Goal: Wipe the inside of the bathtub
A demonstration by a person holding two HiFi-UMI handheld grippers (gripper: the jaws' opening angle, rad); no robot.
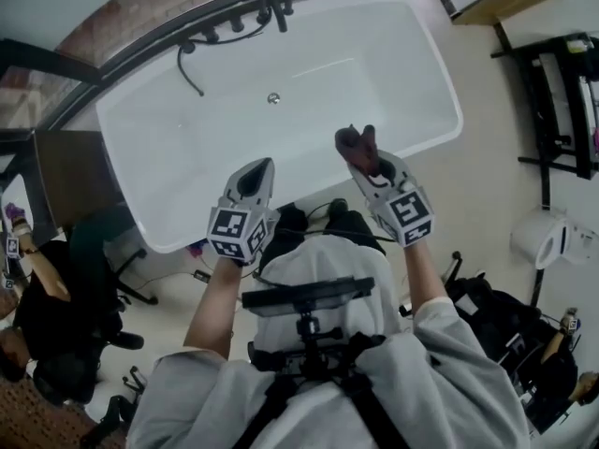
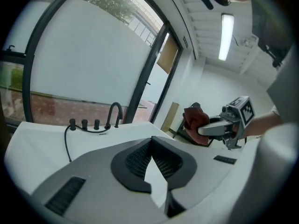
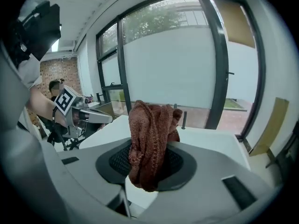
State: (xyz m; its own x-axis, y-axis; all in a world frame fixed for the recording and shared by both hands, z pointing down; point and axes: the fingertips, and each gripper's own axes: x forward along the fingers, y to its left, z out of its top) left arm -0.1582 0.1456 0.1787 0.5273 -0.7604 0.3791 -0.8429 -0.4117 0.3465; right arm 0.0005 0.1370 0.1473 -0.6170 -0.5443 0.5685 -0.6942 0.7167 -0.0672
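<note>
Head view: white bathtub (image 1: pixel 412 73) basin bare, wide open room ahead of both tools. Drain (image 1: pixel 273 98) mid-basin. Black faucet set (image 1: pixel 267 12) on far rim. Left gripper (image 1: pixel 259 171) and right gripper (image 1: pixel 365 155) side by side, apart, above near rim. Dark red cloth (image 1: pixel 354 139) at right gripper's tip, over basin's near edge.

Left gripper view: jaws closed tip to tip, nothing between. Far rim and faucet ahead.

Right gripper view: jaws clenched on bunched cloth, which rises above pads and hangs below.
</note>
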